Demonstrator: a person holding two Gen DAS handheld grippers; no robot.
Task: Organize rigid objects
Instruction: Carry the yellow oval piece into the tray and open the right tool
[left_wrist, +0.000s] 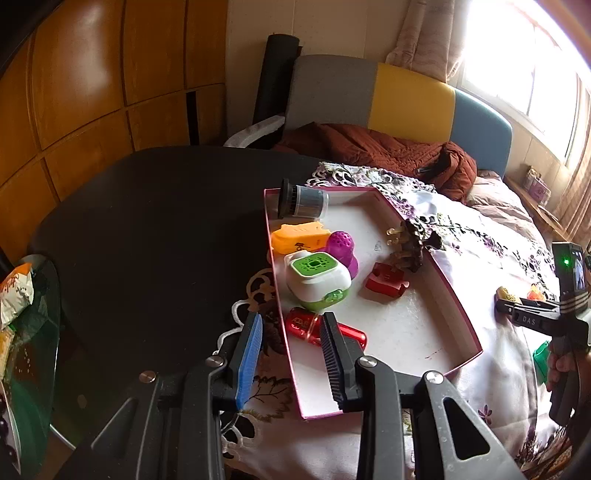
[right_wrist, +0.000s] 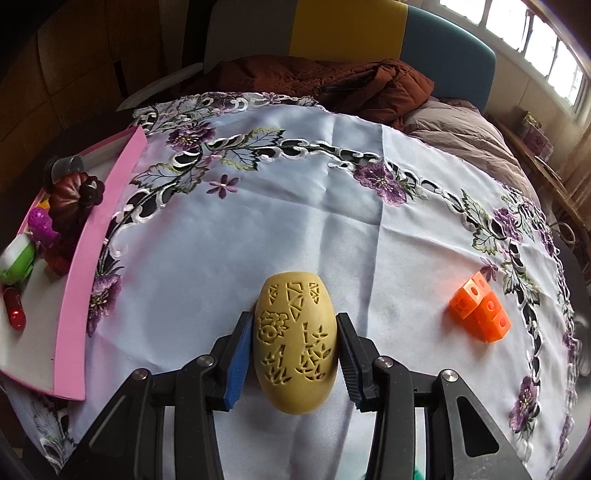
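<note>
Right wrist, carved egg (right_wrist: 295, 343) between fingers (right_wrist: 236, 365) (touching)

The red capsule (left_wrist: 325, 329) lies partly hidden behind the left gripper's finger (left_wrist: 334, 354). In the right wrist view, the pink tray (right_wrist: 79, 280) is cut off at the left edge

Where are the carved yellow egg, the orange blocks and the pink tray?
Egg (right_wrist: 294, 343): right wrist view, carved front.
Orange blocks (right_wrist: 480, 310): right wrist view, top of cluster.
Pink tray (right_wrist: 79, 295): right wrist view, near wall.
</note>
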